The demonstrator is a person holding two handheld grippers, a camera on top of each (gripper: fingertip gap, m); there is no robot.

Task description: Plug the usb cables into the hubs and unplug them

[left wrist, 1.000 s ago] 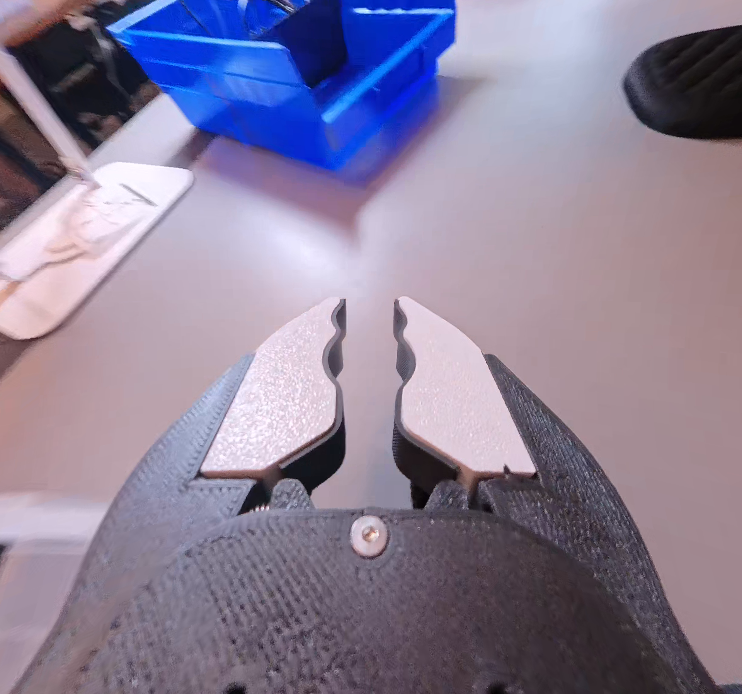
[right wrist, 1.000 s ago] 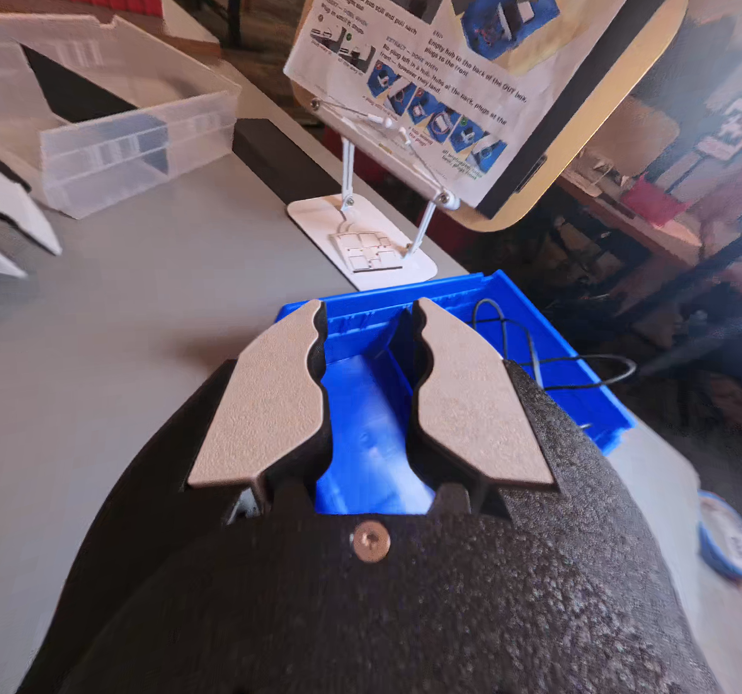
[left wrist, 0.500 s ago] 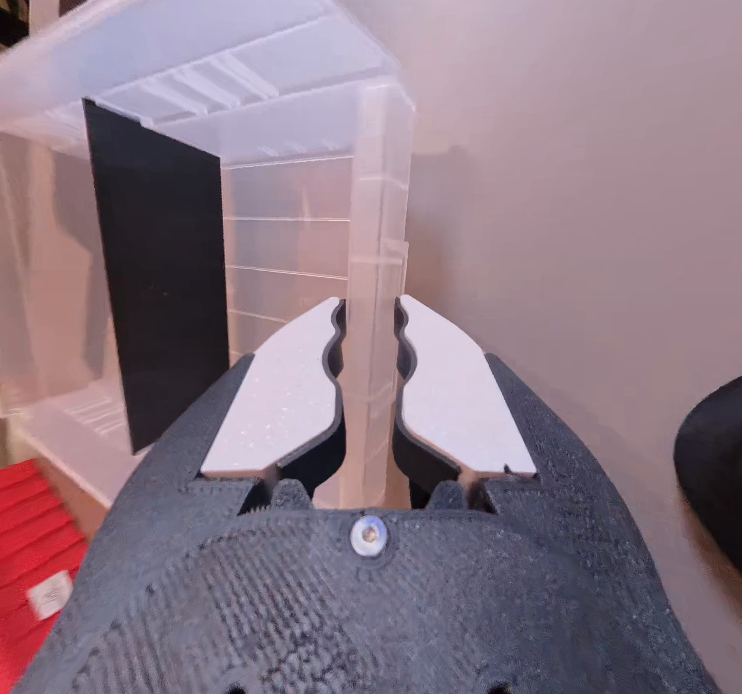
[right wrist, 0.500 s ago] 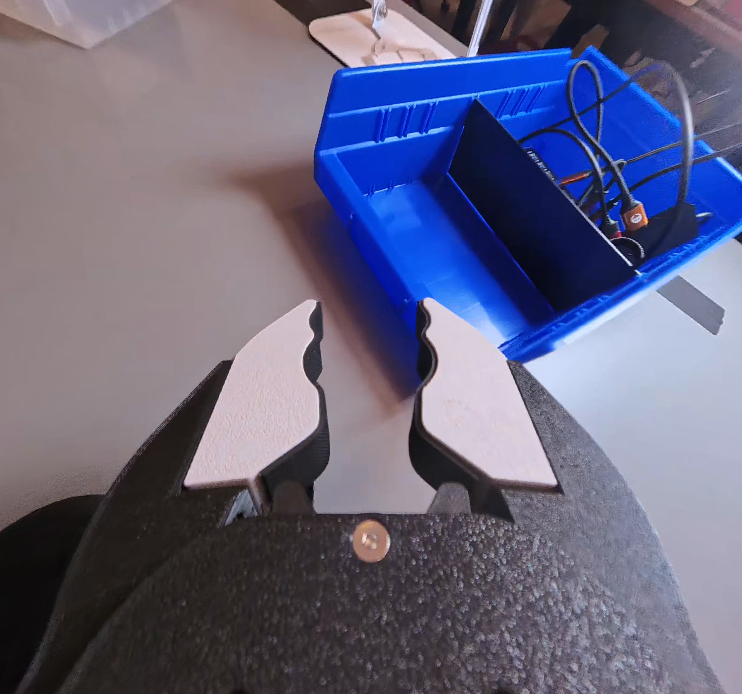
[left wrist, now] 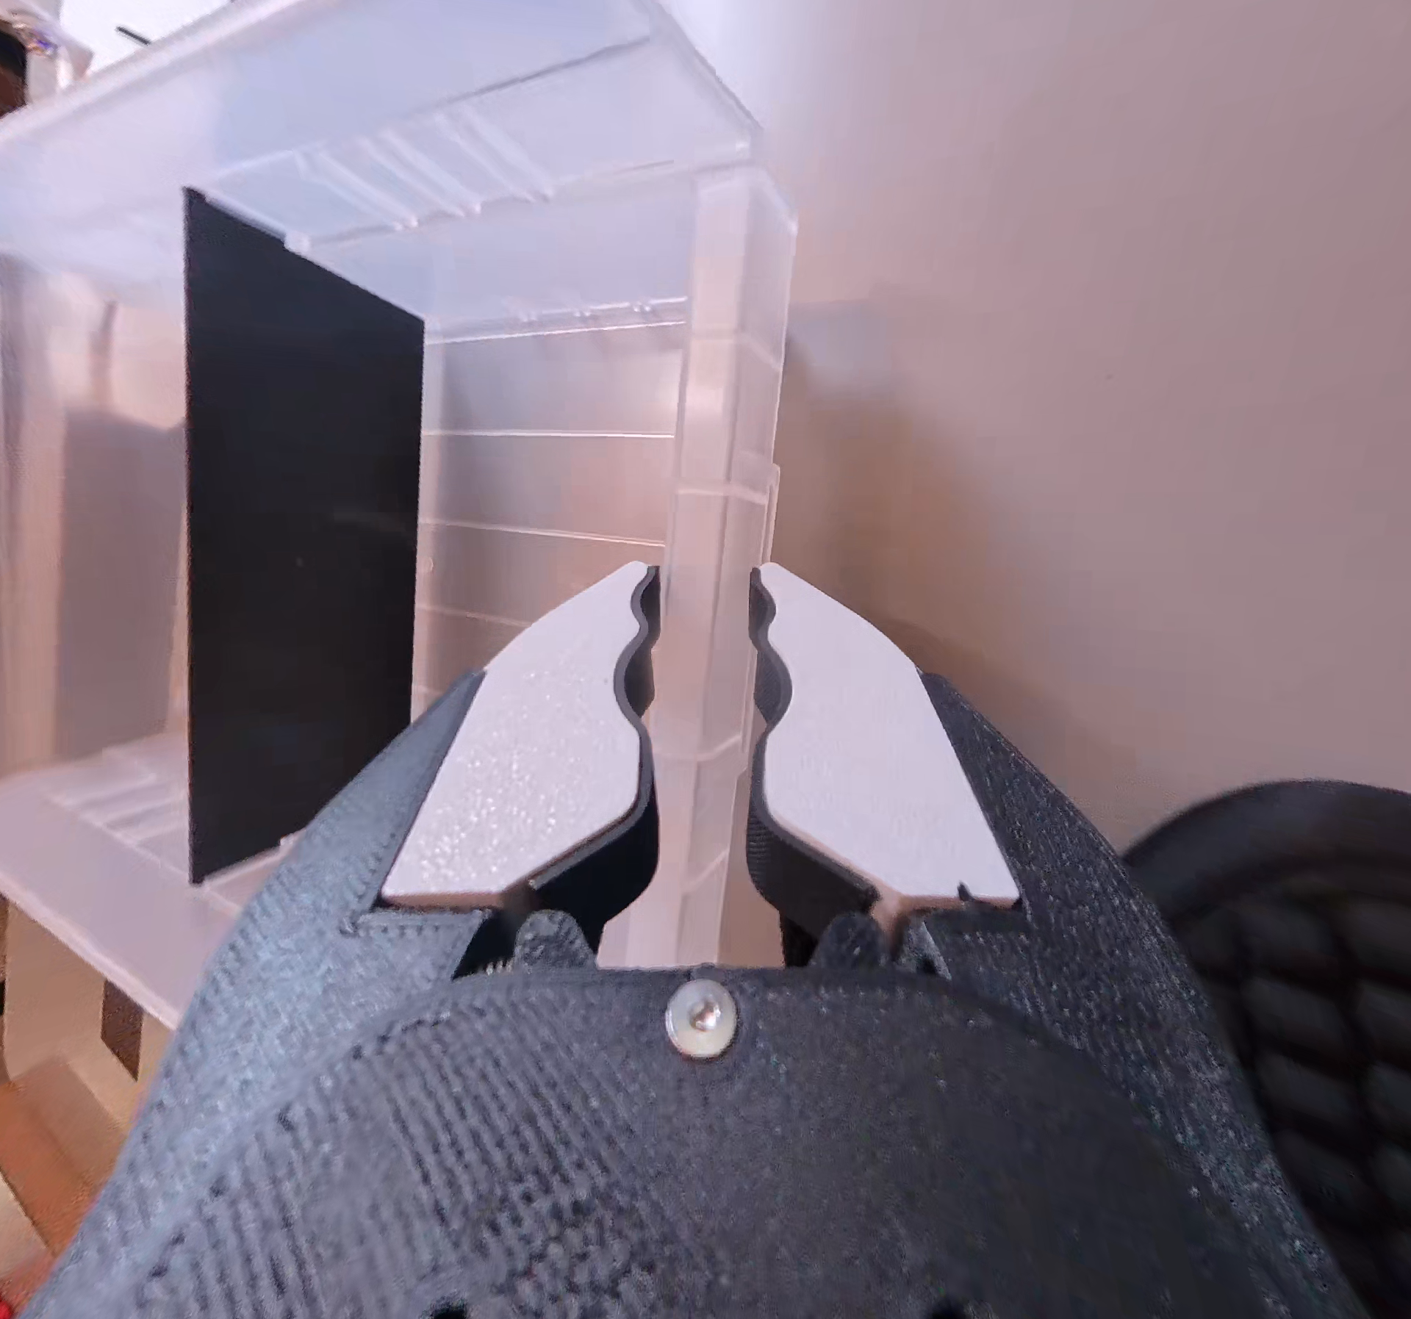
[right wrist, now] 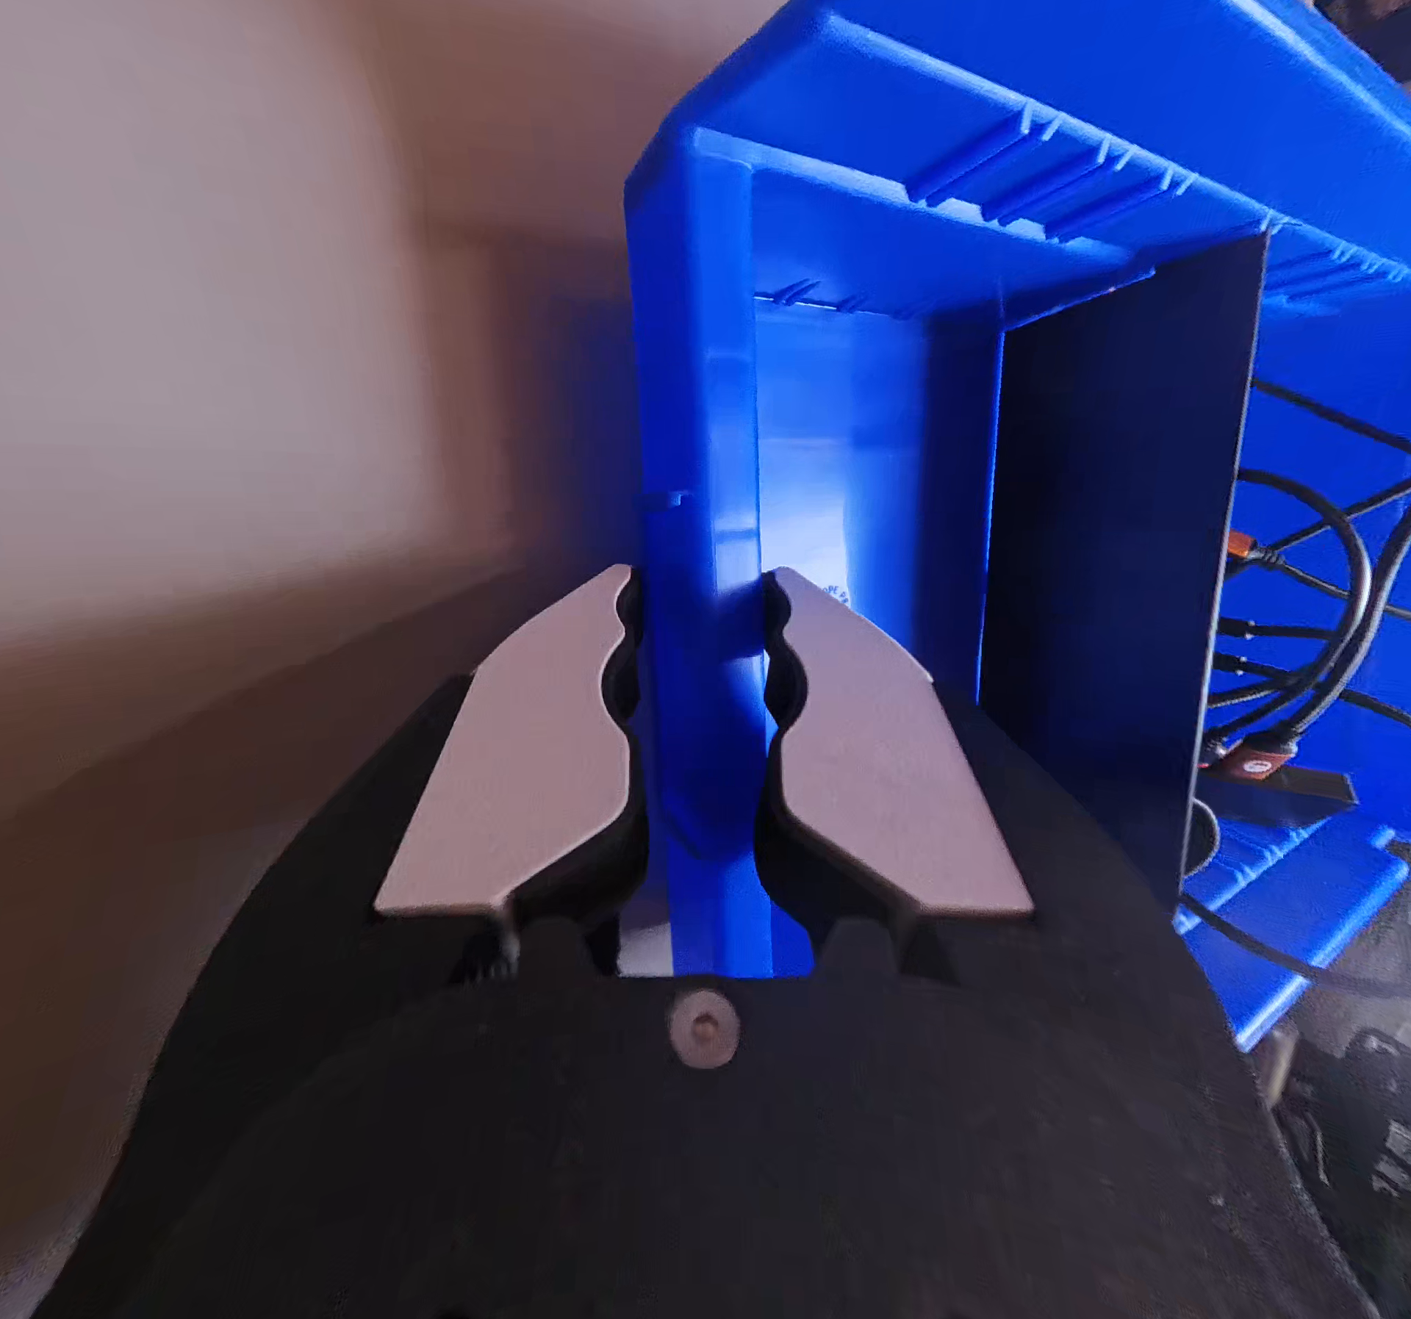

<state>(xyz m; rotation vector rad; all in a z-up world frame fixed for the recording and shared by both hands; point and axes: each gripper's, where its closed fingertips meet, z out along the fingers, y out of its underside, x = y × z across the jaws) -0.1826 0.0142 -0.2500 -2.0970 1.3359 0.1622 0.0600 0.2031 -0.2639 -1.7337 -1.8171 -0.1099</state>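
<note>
Left gripper (left wrist: 703, 584): jaws astride the clear bin's (left wrist: 473, 99) end wall – whether they pinch it, cannot tell.
Right gripper (right wrist: 699, 584): pinching the blue bin's (right wrist: 1015, 99) end wall.
Cables (right wrist: 1328, 641): black, orange-tipped – behind the dark divider (right wrist: 1107, 565).
Table (left wrist: 1107, 290): grey.

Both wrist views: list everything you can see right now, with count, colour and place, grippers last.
Clear bin: one, translucent, its corner wall between the left gripper's fingers.
Black divider: one, upright inside the clear bin.
Blue bin: one, its wall between the right gripper's fingers.
Dark divider: one, inside the blue bin.
Cables: several, black with orange plugs, behind the dark divider.
Table: one, grey, under both bins.
Left gripper: black with white pads, straddling the clear bin's wall.
Right gripper: black with pale pads, straddling the blue bin's wall.
</note>
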